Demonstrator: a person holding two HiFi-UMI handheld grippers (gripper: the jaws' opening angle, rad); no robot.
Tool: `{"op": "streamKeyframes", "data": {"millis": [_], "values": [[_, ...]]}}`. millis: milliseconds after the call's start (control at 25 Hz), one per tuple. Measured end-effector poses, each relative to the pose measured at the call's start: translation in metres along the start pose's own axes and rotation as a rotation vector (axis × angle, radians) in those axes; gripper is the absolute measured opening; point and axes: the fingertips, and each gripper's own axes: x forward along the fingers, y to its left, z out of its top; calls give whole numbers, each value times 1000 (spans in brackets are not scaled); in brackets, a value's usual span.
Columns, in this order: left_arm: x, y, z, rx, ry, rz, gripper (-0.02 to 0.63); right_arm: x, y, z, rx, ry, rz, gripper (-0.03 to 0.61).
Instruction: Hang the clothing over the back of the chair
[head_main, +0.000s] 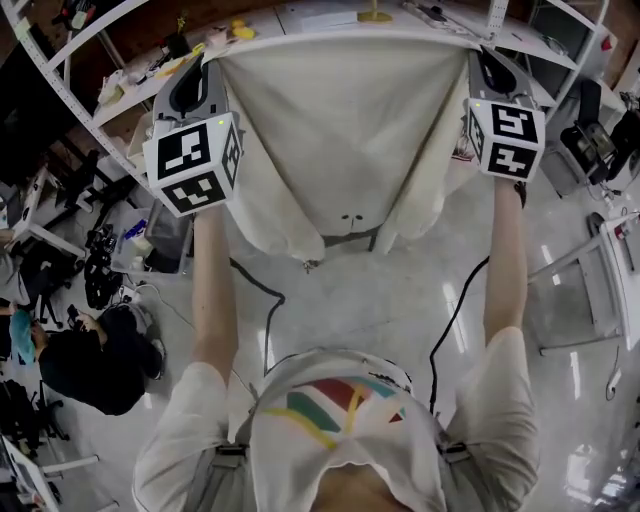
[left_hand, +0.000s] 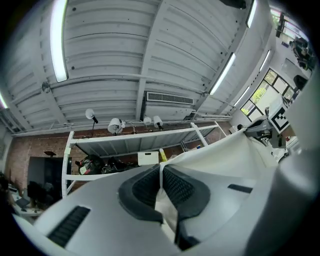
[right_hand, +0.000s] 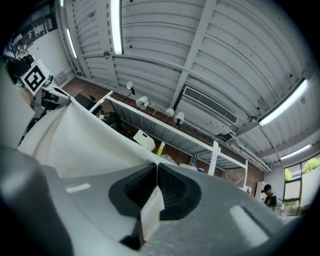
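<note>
both arms stretched forward and up. left gripper (head_main: 203, 70) and right gripper (head_main: 487, 58) each clamped on a top corner of the cream garment (head_main: 345, 140), spread taut between them, hanging above the floor (head_main: 400, 300).

Bright ceiling tubes, fisheye-warped edges

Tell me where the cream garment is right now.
Head view, top centre: the cream garment hangs spread between the left gripper and right gripper, each clamping an upper corner.
</note>
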Motion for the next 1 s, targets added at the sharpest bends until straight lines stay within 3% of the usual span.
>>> {"op": "streamKeyframes", "data": {"millis": [200, 560, 760, 1000], "values": [[7, 4, -27, 23, 73, 31, 14, 29, 18, -23, -26, 44, 60, 9], [9, -6, -86, 58, 188, 14, 15, 48, 45, -78, -73, 145, 120, 9], [0, -11, -103, 64, 205, 2, 14, 42, 53, -90, -94, 171, 133, 10], [-11, -3, -89, 60, 157, 11, 15, 20, 51, -66, -151, 132, 118, 10]]}}
